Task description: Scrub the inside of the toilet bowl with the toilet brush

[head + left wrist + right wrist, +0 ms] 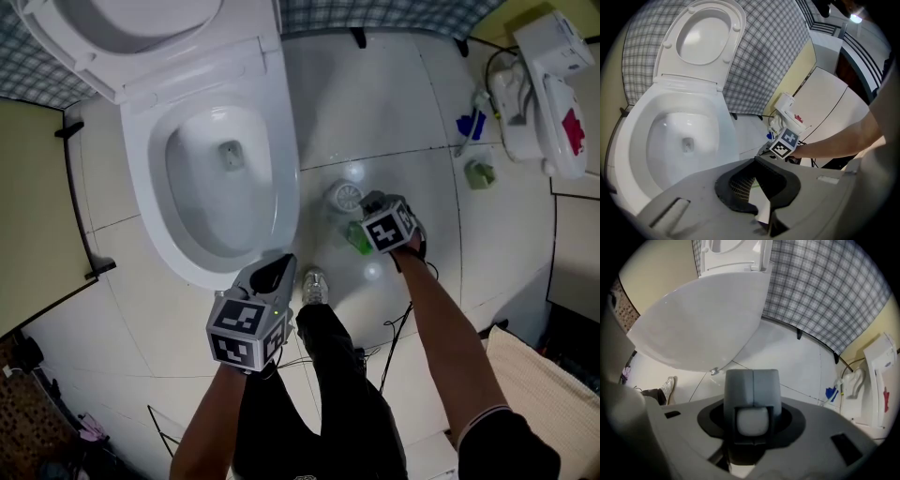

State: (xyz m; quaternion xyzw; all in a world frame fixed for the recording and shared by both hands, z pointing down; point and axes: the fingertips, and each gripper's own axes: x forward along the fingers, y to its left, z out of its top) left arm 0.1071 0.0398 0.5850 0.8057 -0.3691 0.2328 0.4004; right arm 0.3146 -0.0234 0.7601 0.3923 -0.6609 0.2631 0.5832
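At the front edge of the toilet bowl point(202, 211), the left gripper point(272, 274) is held low and tilted down toward the white rim. In the left gripper view its jaws are seen a little apart, and nothing is gripped between them; only a pale surface is seen through the gap. The bowl is open, with the lid point(122, 28) raised against the checked wall covering point(759, 61).

Over the tiled floor point(375, 103) to the right of the bowl, the right gripper point(380, 214) is pointed almost straight down. In the right gripper view its jaws are closed about halfway on a grey piece with a pale rounded end, which is taken to be the handle of the toilet brush point(752, 383); it is pressed from both sides. The brush is thus outside the bowl, low beside it. A round white disc point(347, 197) with a grid pattern and a small green thing point(359, 237) are seen just beside this gripper; whether they belong to the brush cannot be told. A white shoe point(315, 286) is seen between the two grippers.
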